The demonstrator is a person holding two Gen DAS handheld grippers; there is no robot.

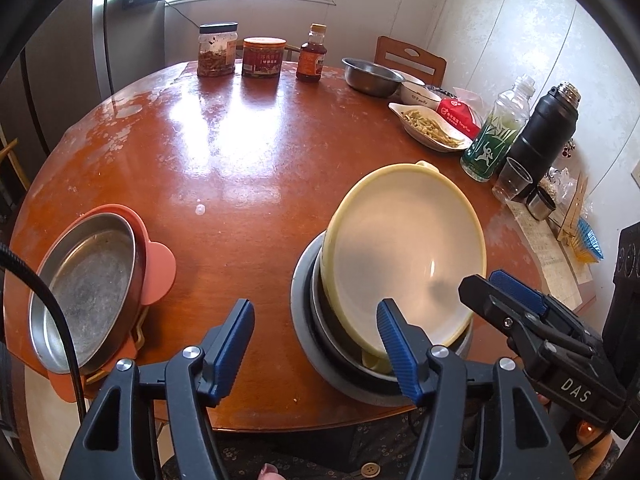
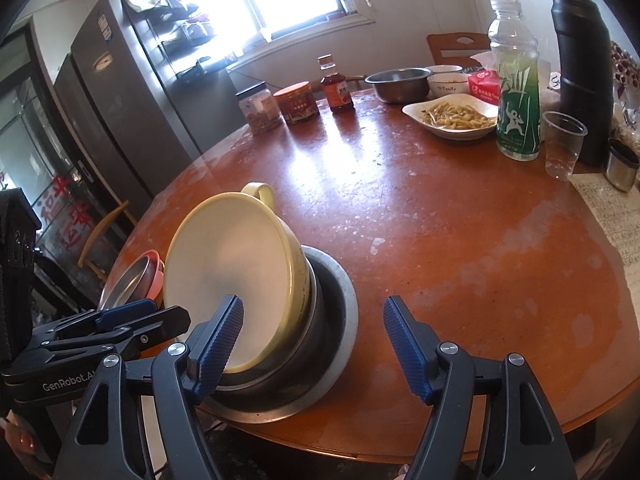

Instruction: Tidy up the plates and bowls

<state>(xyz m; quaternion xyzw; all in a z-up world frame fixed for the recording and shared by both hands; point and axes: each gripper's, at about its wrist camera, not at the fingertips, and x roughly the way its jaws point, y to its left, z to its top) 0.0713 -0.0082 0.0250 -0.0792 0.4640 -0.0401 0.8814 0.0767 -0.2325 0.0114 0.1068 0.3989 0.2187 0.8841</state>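
Observation:
A pale yellow bowl with a handle sits tilted in a stack of steel bowls near the table's front edge; it also shows in the right wrist view. A steel plate lies on a pink dish at the left. My left gripper is open and empty, its right finger just in front of the yellow bowl's rim. My right gripper is open and empty, its left finger in front of the yellow bowl. The right gripper shows in the left view.
At the round brown table's far side stand jars, a sauce bottle, a steel bowl, a white bowl, a dish of food, a green bottle, a black flask and a plastic cup. Papers lie at the right edge.

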